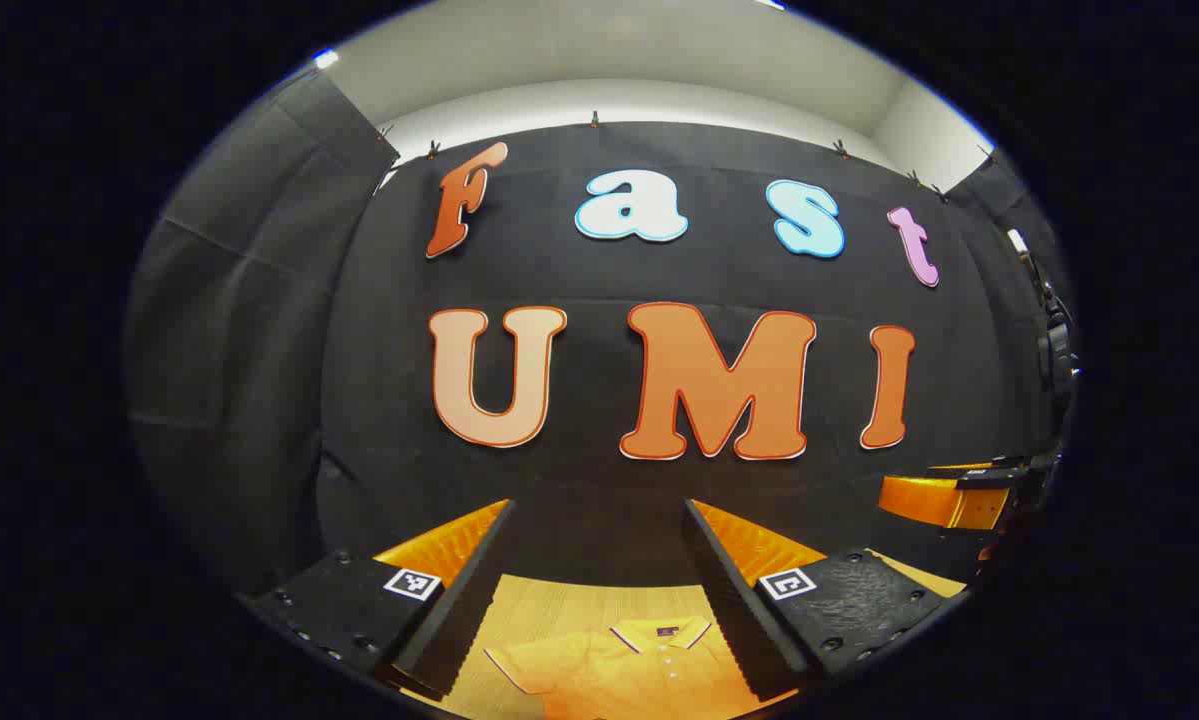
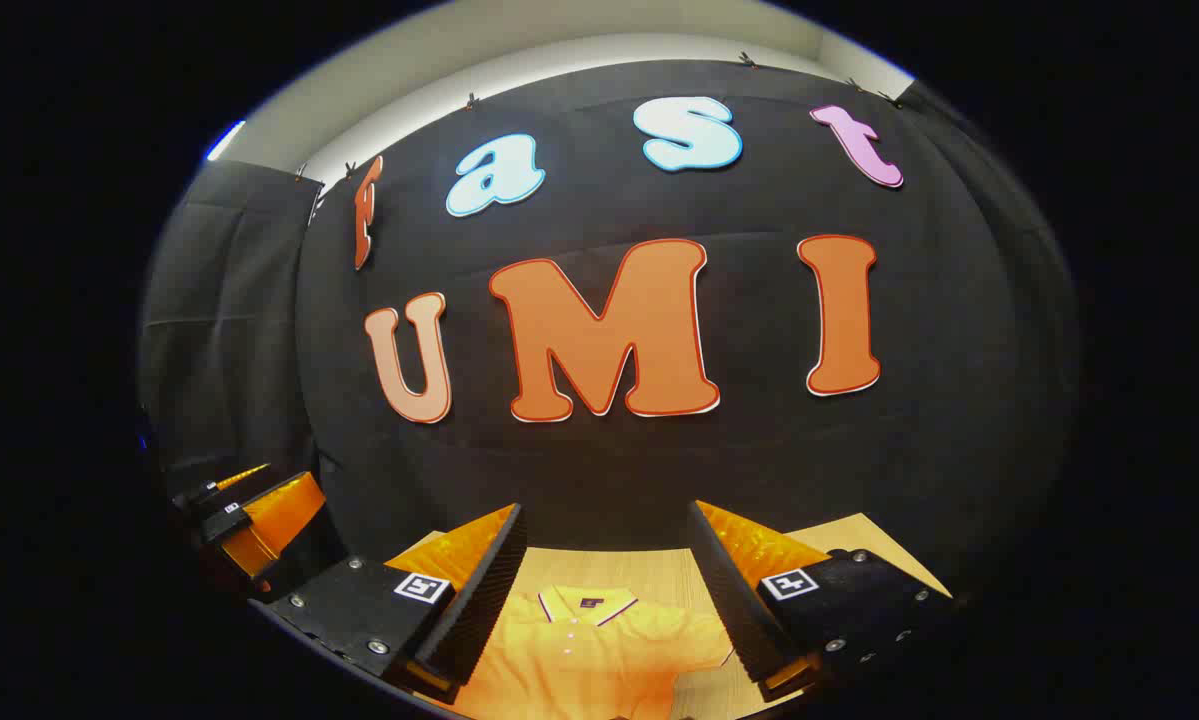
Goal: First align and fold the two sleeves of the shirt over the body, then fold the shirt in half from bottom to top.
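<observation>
Left gripper (image 1: 599, 590) jaws spread; shirt (image 1: 619, 670) flat on table (image 1: 549, 605) below.

Yellow shirt (image 2: 599, 650), seemingly white-and-dark striped collar; pale wood-grain table (image 2: 659, 572).

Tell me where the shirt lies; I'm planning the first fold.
The shirt lies flat on the wooden table, collar toward the wall, low in both views between each open tool's fingers.

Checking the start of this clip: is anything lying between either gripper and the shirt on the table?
Nothing visible does. The shirt lies flat on the wooden table, collar toward the wall, framed between the open fingers of the left gripper and the right gripper.
</observation>
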Demonstrator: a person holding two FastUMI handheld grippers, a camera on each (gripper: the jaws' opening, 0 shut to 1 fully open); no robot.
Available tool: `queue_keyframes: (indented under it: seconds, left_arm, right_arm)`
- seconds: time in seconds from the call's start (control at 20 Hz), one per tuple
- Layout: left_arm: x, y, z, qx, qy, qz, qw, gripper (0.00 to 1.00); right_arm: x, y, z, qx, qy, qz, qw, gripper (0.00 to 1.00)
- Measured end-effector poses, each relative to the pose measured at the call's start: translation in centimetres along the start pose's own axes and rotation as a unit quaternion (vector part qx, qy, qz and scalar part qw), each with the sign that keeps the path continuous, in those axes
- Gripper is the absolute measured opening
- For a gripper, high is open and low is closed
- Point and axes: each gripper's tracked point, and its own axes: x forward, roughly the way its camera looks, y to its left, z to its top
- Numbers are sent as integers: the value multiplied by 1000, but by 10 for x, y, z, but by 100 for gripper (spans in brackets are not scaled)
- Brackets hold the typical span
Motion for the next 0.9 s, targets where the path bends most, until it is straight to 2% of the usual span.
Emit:
queue_keyframes:
  seconds: [0.25, 0.6, 0.9]
  left_arm:
    - [-2, -2, -5, -2, 7, -15, 1000, 99]
    - [-20, -5, 12, 8, -33, -37, 999, 100]
    - [-28, 18, -2, 21, -15, -13, 1000, 99]
  right_arm:
    - [-17, -3, -23, -13, 13, -13, 1000, 98]
    - [-39, 3, -29, -11, -12, -28, 999, 98]
    - [-45, 16, -43, -10, 2, -22, 1000, 97]
